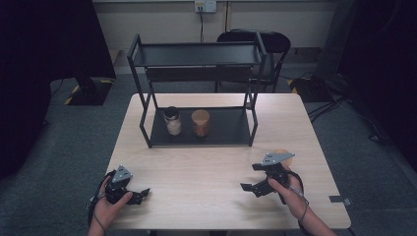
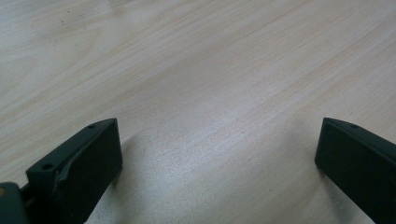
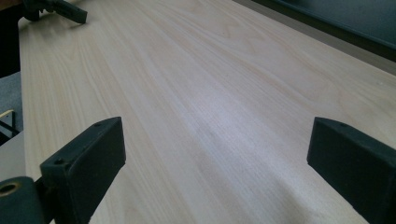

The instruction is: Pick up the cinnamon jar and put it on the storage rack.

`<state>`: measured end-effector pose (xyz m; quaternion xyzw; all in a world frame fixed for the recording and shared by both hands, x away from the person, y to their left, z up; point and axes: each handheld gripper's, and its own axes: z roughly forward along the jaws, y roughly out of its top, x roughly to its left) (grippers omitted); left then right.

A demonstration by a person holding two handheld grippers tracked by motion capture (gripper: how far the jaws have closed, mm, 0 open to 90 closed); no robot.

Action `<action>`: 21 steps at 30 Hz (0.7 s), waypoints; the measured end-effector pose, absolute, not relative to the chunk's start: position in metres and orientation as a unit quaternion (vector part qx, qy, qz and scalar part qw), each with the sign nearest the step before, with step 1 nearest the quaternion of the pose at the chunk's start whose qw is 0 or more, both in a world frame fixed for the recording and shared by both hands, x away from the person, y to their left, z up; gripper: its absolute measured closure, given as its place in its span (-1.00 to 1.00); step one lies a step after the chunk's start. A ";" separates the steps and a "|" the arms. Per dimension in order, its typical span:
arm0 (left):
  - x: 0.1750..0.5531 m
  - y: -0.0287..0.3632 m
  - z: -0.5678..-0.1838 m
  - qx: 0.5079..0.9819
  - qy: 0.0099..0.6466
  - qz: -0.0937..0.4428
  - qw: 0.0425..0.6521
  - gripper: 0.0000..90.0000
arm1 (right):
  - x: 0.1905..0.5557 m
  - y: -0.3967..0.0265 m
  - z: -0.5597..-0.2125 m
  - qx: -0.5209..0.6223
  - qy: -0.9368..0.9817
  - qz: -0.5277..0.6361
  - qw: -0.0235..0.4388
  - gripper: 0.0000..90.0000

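The left hand-held gripper [image 1: 129, 189] rests low at the near left corner of the light wood tabletop [image 1: 206, 167], held in the person's left hand [image 1: 105, 209]. In the left gripper view its jaws stand wide apart with bare wood grain between them; nothing is gripped.

The right hand-held gripper [image 1: 255, 178] sits at the near right of the tabletop, held by the right hand [image 1: 290, 194], with its grey three-cornered plate [image 1: 276, 158] on top. In the right gripper view its jaws are likewise spread wide and hold nothing; the left hand-held gripper appears far off at the upper left corner of that view.

A black two-tier metal rack [image 1: 196, 93] stands on the far half of the tabletop. On its lower shelf two jars stand upright, side by side and apart: a dark-lidded jar [image 1: 172, 121] with pale contents at left, and a jar with a tan lid [image 1: 200, 123], possibly cork, holding brownish contents at right. Both hand-held grippers are well apart from the rack.

A black chair [image 1: 265, 46] stands behind the tabletop.
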<state>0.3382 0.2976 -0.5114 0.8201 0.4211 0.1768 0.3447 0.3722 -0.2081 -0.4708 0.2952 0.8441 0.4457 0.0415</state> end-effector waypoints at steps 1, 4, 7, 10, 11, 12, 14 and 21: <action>0.338 0.298 -0.511 0.820 0.421 0.177 0.345 -1.00 | 0.371 -0.209 -0.470 0.294 0.844 0.446 0.041 -0.93; 0.338 0.298 -0.511 0.820 0.421 0.177 0.345 -1.00 | 0.369 -0.211 -0.468 0.294 0.844 0.447 0.040 -0.93; 0.338 0.298 -0.511 0.820 0.421 0.177 0.345 -1.00 | 0.366 -0.213 -0.464 0.292 0.844 0.448 0.041 -0.93; 0.338 0.298 -0.511 0.820 0.421 0.177 0.345 -1.00 | 0.365 -0.216 -0.460 0.290 0.845 0.448 0.044 -0.93; 0.338 0.298 -0.511 0.820 0.421 0.177 0.345 -1.00 | 0.364 -0.217 -0.459 0.290 0.844 0.448 0.046 -0.93; 0.338 0.298 -0.511 0.820 0.421 0.177 0.345 -1.00 | 0.364 -0.217 -0.459 0.290 0.844 0.448 0.046 -0.93; 0.338 0.298 -0.511 0.820 0.421 0.177 0.345 -1.00 | 0.363 -0.220 -0.453 0.290 0.844 0.449 0.049 -0.93; 0.338 0.298 -0.511 0.820 0.421 0.177 0.345 -1.00 | 0.362 -0.227 -0.447 0.291 0.844 0.447 0.057 -0.94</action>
